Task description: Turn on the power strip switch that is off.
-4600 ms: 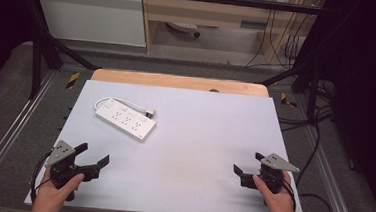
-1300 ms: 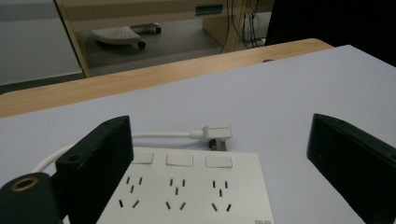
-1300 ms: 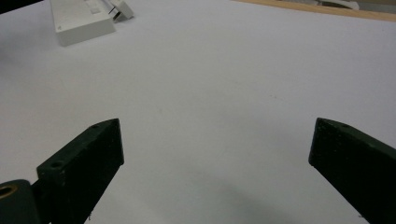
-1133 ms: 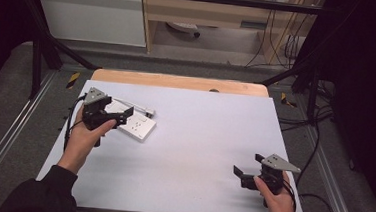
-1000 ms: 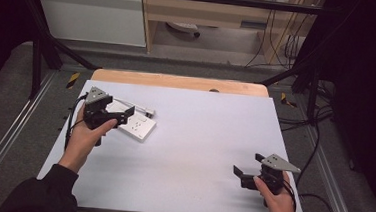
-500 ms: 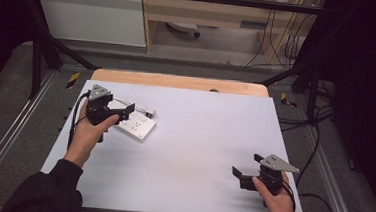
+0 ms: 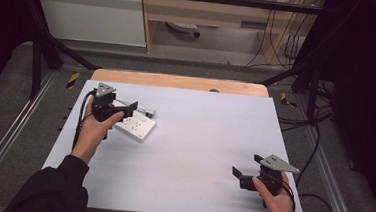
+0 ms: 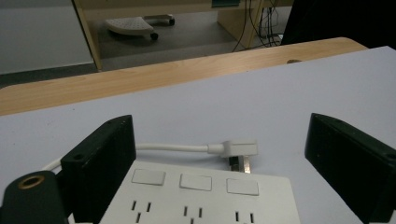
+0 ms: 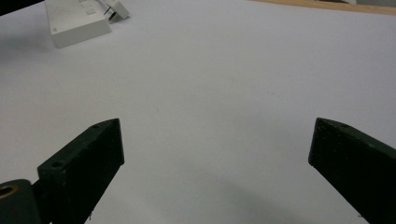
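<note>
A white power strip (image 7: 137,128) lies flat on the white table (image 7: 199,137) at the far left, and its white plug (image 7: 148,112) and short cable rest just behind it. My left gripper (image 7: 125,110) hovers over the strip's left part, open, with nothing between its jaws. In the left gripper view the power strip (image 8: 201,200) lies low between the wide-apart jaws of the left gripper (image 8: 219,123), the plug (image 8: 239,149) beyond it. My right gripper (image 7: 239,176) rests near the front right edge, open and empty. In the right gripper view the right gripper (image 9: 217,126) faces the power strip (image 9: 77,23) far off.
A wooden tabletop edge (image 7: 177,81) runs along the back of the white surface. Metal frame rails (image 7: 8,138) flank both sides. Cables (image 7: 318,145) hang off the right side. A cabinet and a wheeled base stand on the floor behind.
My left gripper went from the front left corner to the power strip, and in the last second edged slightly right over it. The right gripper has barely shifted.
</note>
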A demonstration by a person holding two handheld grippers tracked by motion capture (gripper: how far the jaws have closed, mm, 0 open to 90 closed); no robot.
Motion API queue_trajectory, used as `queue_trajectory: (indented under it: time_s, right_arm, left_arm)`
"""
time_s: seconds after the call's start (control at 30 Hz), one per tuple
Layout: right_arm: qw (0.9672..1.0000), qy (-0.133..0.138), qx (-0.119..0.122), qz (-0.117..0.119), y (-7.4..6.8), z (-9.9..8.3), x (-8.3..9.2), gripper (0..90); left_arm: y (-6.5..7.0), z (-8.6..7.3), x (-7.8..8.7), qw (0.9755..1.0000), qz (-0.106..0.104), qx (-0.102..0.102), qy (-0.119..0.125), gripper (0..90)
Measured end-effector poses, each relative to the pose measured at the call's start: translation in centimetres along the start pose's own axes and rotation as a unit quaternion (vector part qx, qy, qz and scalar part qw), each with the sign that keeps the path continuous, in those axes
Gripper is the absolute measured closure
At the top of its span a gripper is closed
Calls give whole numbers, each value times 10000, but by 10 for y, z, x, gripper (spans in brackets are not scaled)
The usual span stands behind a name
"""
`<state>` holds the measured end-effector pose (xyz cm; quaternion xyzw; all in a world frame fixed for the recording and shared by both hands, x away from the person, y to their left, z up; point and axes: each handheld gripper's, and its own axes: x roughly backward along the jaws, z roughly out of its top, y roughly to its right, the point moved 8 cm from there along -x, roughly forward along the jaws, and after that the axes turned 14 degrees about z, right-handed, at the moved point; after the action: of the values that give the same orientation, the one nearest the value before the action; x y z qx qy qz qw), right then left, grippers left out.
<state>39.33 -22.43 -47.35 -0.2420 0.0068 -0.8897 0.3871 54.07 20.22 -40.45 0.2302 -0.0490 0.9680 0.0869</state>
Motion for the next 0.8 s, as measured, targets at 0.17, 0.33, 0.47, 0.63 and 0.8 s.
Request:
queue_trajectory:
  time_s: [0.17,0.33,0.47,0.63,0.8]
  right_arm:
    - [10000,6,0,21,1,0,0,37]
    - [10000,8,-5,34,0,1,0,37]
    - [10000,-8,49,34,-1,1,0,37]
    - [10000,5,35,25,0,1,0,37]
    - [10000,-3,46,27,0,1,0,37]
  left_arm:
    - [-3,-1,-8,10000,86,3,-36,96]
    - [-4,-5,-15,9999,126,-45,-102,96]
    - [-1,-8,-20,9998,94,-104,-137,98]
    - [-2,-9,-23,9998,126,-100,-147,104]
    - [-6,-10,-26,9996,185,-116,-169,121]
